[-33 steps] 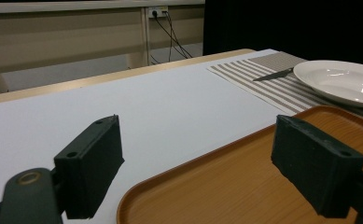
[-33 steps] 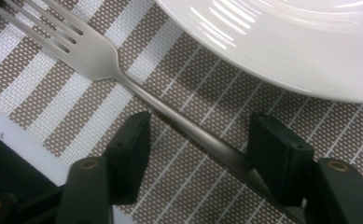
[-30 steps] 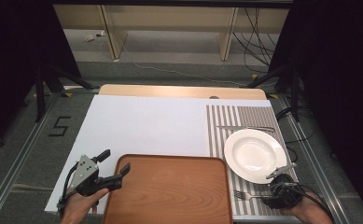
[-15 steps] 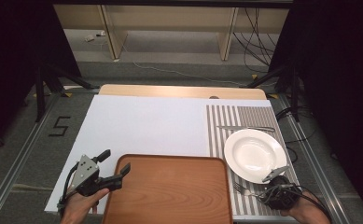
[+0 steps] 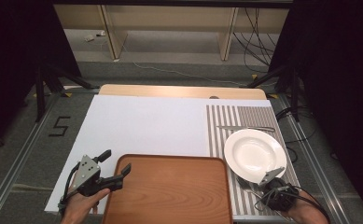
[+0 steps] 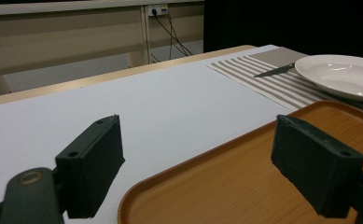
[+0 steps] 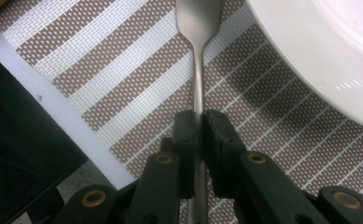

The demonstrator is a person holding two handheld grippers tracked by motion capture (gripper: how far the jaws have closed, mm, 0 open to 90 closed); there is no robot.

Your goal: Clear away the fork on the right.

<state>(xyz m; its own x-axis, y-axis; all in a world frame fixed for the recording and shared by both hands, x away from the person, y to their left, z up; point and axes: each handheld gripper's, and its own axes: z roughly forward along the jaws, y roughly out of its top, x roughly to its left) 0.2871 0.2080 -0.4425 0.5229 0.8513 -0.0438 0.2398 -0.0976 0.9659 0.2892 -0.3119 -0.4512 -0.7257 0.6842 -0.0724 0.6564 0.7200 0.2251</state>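
A metal fork [image 7: 198, 70] lies on the striped placemat [image 7: 100, 79] just beside a white plate [image 7: 319, 46]. My right gripper [image 7: 199, 119] has just been closing and its pads now pinch the fork's thin handle. From above, this gripper [image 5: 258, 190] sits at the table's front right, below the plate [image 5: 254, 151]. My left gripper [image 5: 116, 162] stands open over the left edge of a brown wooden tray [image 5: 170, 186]. Nothing lies between its jaws except the tray rim [image 6: 170, 186].
A knife [image 5: 244, 128] lies on the placemat [image 5: 219, 135] beyond the plate. A white sheet [image 5: 146, 126] covers most of the tabletop. Cables and dark stands sit on the floor behind the table.
My right gripper has edged slightly left, onto the fork's handle. The left gripper has stayed where it was.
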